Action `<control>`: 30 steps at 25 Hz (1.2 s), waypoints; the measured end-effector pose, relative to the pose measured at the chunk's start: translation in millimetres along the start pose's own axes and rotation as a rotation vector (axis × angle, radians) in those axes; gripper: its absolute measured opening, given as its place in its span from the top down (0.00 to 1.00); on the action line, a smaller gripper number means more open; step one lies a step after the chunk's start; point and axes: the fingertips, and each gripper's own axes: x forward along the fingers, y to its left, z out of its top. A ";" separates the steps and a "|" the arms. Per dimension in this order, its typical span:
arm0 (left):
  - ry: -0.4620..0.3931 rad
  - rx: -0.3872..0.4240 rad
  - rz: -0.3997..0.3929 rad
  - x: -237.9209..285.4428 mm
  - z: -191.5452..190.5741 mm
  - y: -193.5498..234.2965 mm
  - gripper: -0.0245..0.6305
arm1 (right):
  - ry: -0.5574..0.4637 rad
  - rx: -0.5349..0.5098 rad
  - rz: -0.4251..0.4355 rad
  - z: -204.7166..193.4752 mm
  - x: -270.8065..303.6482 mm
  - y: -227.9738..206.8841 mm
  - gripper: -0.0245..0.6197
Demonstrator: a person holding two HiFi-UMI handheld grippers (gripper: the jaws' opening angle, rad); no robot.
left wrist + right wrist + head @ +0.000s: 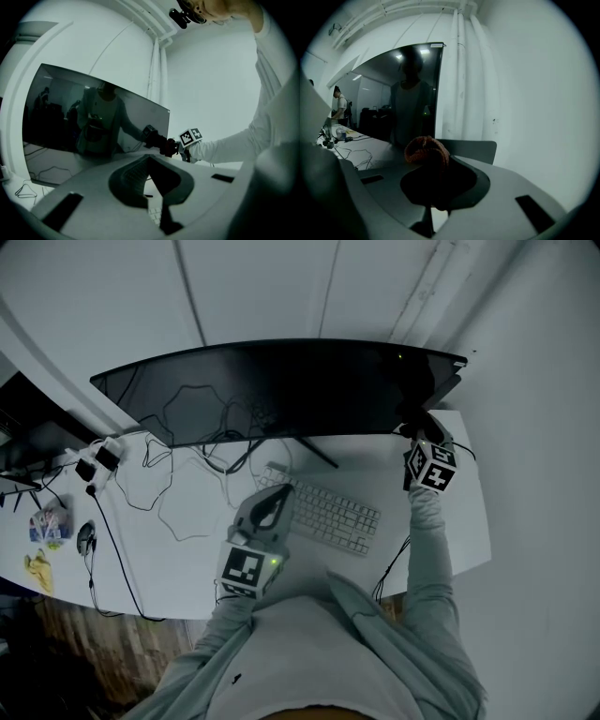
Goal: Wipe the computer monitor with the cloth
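Head view, monitor: one wide, curved, glossy dark monitor (281,390). Its long axis runs left to right across the white table (459,521), with the screen facing the person.
Head view, desk: one white keyboard (328,517) with small square keys lies in front of the screen. Several thin black cables (178,493) loop to its left.
Head view, grippers: there are two. The left gripper (277,495) is over the keyboard's left end. The right gripper (417,432) is at the monitor's lower right corner.
Left gripper view, claw: the two jaws are closed together with nothing between them, and one ribbed pad (130,176) shows. They point toward the screen, which reflects the person.
Right gripper view, claw: the jaws are closed on one cloth (426,151).
Right gripper view, cloth: a rust-brown knitted wad, bunched in rounded folds, sticking out past the jaw tips and just beside the screen's right edge. I cannot tell whether it touches the screen.
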 end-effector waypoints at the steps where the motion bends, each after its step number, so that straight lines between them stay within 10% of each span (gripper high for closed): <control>1: -0.005 0.001 0.002 -2.3 2.2 -0.1 0.93 | -0.013 -0.003 -0.002 7.4 -2.4 -0.2 0.90; 30: -0.080 0.032 0.008 -40.5 35.7 -15.8 0.93 | -0.325 -0.120 -0.071 199.4 -69.1 -10.0 0.90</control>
